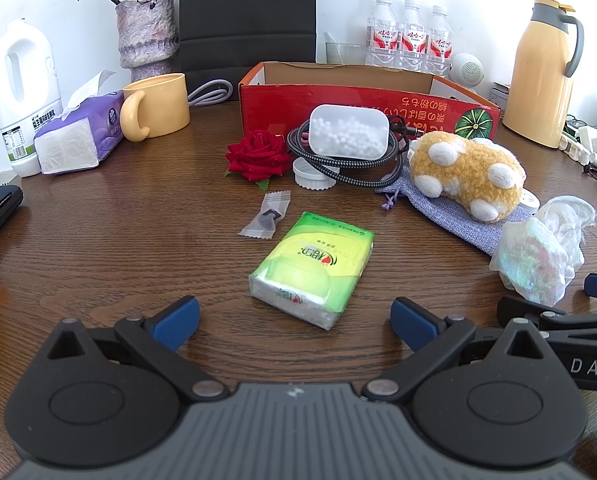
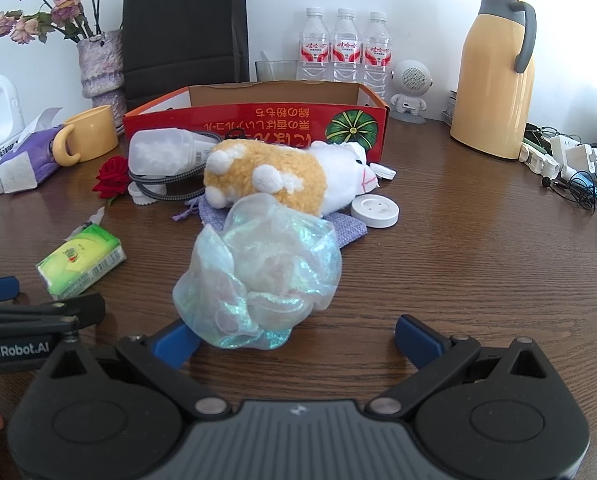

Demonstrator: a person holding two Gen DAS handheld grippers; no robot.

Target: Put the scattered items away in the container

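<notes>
In front of the red box [image 1: 362, 98], on the counter [image 1: 138, 240]:
Tissue pack [image 1: 312, 268]: flat, long axis slanting away toward the box and slightly right, white end nearest the left tongs [image 1: 294, 320].
Iridescent bag [image 2: 258, 268]: crumpled, no clear axis, nearer than the plush toy [image 2: 266, 176].
Plush toy: lying lengthwise along the box front, white head to the right, on a grey pouch [image 1: 478, 224].
Around the box: bead case [image 1: 348, 132] on a coiled cable [image 1: 350, 168], red rose [image 1: 258, 156], white lid [image 1: 312, 174], sweet wrapper [image 1: 268, 216]; all between tissue pack and box.
Left tongs: spread wide, empty, tissue pack just ahead between the tips.
Right tongs [image 2: 298, 338]: spread wide, empty, bag touching the left tip.
</notes>
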